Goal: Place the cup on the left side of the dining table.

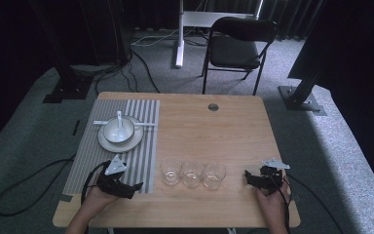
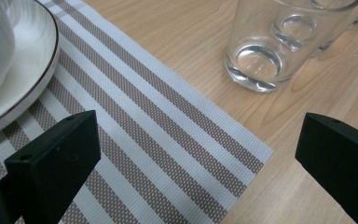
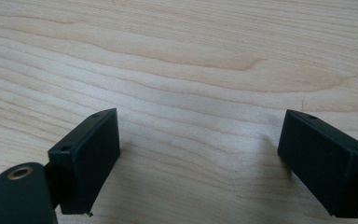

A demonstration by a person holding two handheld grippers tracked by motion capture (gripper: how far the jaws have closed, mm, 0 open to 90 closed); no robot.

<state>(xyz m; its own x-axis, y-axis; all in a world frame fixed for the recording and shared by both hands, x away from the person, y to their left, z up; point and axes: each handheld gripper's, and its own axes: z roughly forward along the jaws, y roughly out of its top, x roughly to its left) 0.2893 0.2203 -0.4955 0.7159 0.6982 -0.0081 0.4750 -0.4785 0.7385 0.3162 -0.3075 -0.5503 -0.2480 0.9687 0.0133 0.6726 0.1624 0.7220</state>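
Glasses [image 1: 192, 173] untouched between wide-open, empty left hand-held gripper [image 1: 135, 186] and right hand-held gripper [image 1: 248, 174]

I see a light wood-grain table [image 1: 214, 131] carrying a placemat [image 1: 146, 146] striped in grey-brown and white. My two grippers, left [image 1: 134, 187] and right [image 1: 248, 174], are black, each topped by a pale grey plate. The plate [image 1: 108, 142] and bowl [image 1: 118, 130] are white, the plate edged with a thin dark rim line. Three glasses [image 1: 192, 174] are clear.
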